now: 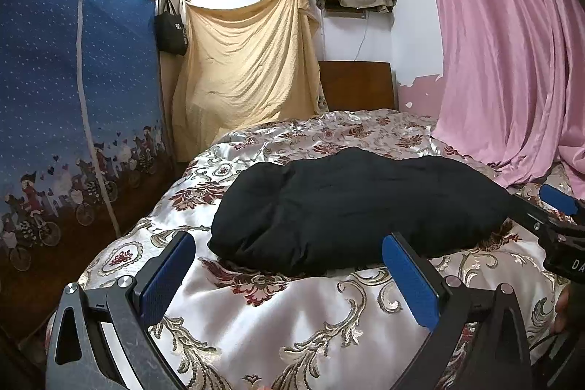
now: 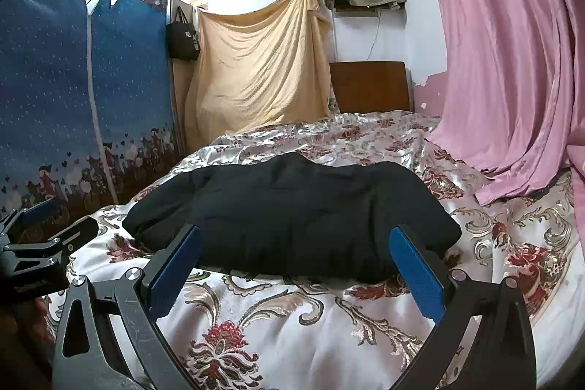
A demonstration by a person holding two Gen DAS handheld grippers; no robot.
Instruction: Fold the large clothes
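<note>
Left wrist view takes in a bed whose floral satin bedspread (image 1: 292, 309) fills the foreground, giving a broad, flat surface for the work. Behind it stand a blue printed wardrobe (image 1: 55, 79), a pink curtain (image 1: 512, 42) spilling onto the bed's far edge, and a yellow sheet (image 1: 248, 61) hung in the corner. On the spread lies the black garment (image 1: 347, 207), already a compact, puffy bundle, so the folding looks close to done or done. The left gripper (image 1: 289, 284) hovers just short of the bundle's near edge, jaws spread wide with nothing between them, probably freed from the cloth. In the right wrist view, the right gripper (image 2: 296, 269) sits likewise before the garment (image 2: 292, 214), jaws wide apart and empty, its blue pads (image 2: 416, 273) flanking the bundle's front edge.
</note>
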